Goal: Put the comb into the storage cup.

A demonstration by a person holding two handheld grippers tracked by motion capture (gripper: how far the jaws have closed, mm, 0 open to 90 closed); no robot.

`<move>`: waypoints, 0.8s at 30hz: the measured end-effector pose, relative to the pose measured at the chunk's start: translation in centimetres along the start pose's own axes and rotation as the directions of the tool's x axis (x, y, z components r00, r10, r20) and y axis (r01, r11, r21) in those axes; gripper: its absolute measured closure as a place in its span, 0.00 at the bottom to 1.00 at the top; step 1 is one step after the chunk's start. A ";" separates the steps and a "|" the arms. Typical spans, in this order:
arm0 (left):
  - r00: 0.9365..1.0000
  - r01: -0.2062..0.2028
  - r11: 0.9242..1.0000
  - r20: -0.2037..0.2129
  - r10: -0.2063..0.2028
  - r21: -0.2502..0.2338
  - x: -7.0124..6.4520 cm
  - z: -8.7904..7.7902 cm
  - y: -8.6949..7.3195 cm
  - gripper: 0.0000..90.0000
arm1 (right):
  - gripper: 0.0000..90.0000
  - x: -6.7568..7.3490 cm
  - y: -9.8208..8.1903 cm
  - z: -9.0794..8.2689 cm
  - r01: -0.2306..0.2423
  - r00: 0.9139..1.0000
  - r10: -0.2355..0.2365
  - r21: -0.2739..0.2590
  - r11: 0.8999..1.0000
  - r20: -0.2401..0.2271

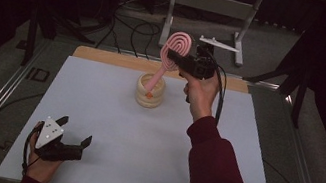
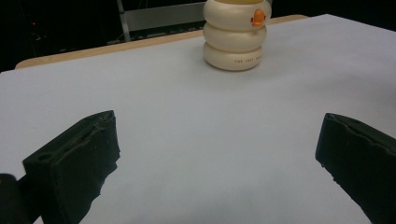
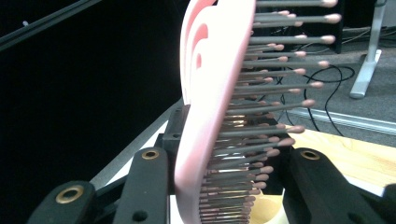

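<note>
A pink hairbrush (image 1: 177, 48) stands tilted, its handle running down into the top of a cream ribbed holder (image 1: 149, 91) near the table's far middle. My right gripper (image 1: 177, 57) is shut on the brush head from the right. In the right gripper view, one jaw presses the brush's pink back (image 3: 210, 93) and the other meets the bristle tips, with my right gripper (image 3: 224, 172) closed around them. My left gripper (image 1: 76, 129) rests at the near left corner, open and with nothing between its jaws. It (image 2: 217, 140) faces the holder (image 2: 236, 37) from far off.
A white sheet (image 1: 137, 168) covers the table, with a wooden strip (image 1: 106, 56) along the far edge. Behind the table stand a metal frame (image 1: 212, 3) and cables on the floor (image 1: 131, 30). An orange mark (image 2: 258, 17) sits on the holder's side.
</note>
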State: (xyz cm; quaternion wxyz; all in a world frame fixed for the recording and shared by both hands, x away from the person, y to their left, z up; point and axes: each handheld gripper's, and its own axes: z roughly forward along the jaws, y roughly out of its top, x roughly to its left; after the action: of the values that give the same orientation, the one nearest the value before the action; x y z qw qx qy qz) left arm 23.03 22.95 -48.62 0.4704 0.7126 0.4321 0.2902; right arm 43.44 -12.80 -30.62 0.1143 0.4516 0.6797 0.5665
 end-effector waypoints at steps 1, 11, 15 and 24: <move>1.000 0.000 1.000 -0.001 0.000 0.000 0.0 0.0 0.0 0.00 | 0.71 0.0 0.0 0.1 -0.001 1.000 0.001 -0.003 1.000 0.001; 1.000 -0.002 1.000 -0.001 0.002 -0.001 0.0 -0.1 0.0 0.00 | 0.71 -0.3 -0.1 0.5 -0.006 1.000 0.007 -0.017 1.000 0.016; 1.000 -0.002 1.000 -0.002 0.002 -0.003 0.0 -0.1 0.0 0.00 | 0.71 -0.5 -0.2 0.6 -0.009 1.000 0.010 -0.024 1.000 0.017; 1.000 -0.002 1.000 -0.002 0.002 -0.002 0.0 -0.1 0.0 0.00 | 0.71 -0.5 -0.4 1.0 -0.006 1.000 0.007 -0.035 0.999 0.023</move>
State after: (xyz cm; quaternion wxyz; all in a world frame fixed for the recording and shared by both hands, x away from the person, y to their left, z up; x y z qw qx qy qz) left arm 22.98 22.99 -48.59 0.4706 0.7123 0.4312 0.2918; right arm 44.19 -12.54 -31.53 0.1283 0.4583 0.6670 0.5733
